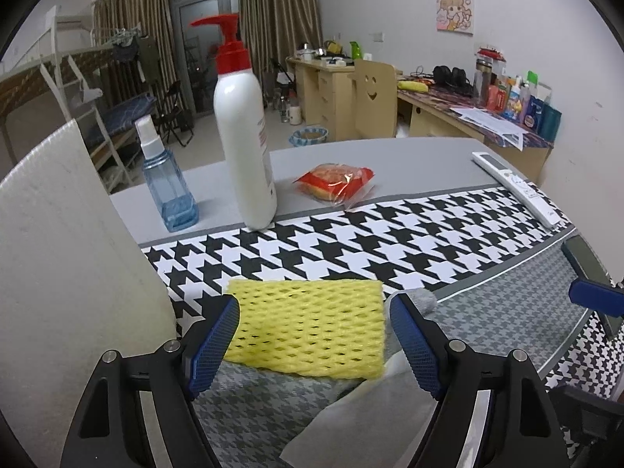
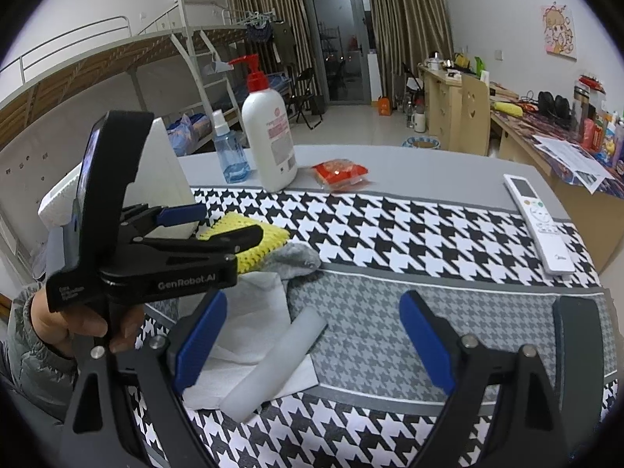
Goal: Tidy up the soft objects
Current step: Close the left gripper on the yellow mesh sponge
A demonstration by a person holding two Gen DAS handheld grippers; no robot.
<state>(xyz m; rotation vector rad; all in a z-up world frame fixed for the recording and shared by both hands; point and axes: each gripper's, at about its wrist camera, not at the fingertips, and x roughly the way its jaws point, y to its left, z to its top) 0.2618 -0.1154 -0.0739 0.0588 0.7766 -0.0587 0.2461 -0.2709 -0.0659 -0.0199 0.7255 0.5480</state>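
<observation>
Task barely started; left gripper (image 1: 314, 335) spread wide around yellow foam net (image 1: 308, 329), not pinching; grey sock (image 2: 298, 259) at its 3 o'clock; right gripper (image 2: 312, 335) spread, empty, over white foam tube (image 2: 279, 358) and tissue (image 2: 253, 335); all unsorted.

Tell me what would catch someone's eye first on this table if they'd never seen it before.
Probably the bright yellow foam net, lying between the open fingers of the left gripper on the black-and-white houndstooth cloth. Behind it, at the cloth's far edge, stands a tall white pump bottle with a red top, with a red snack packet to its right on the grey table.
</observation>
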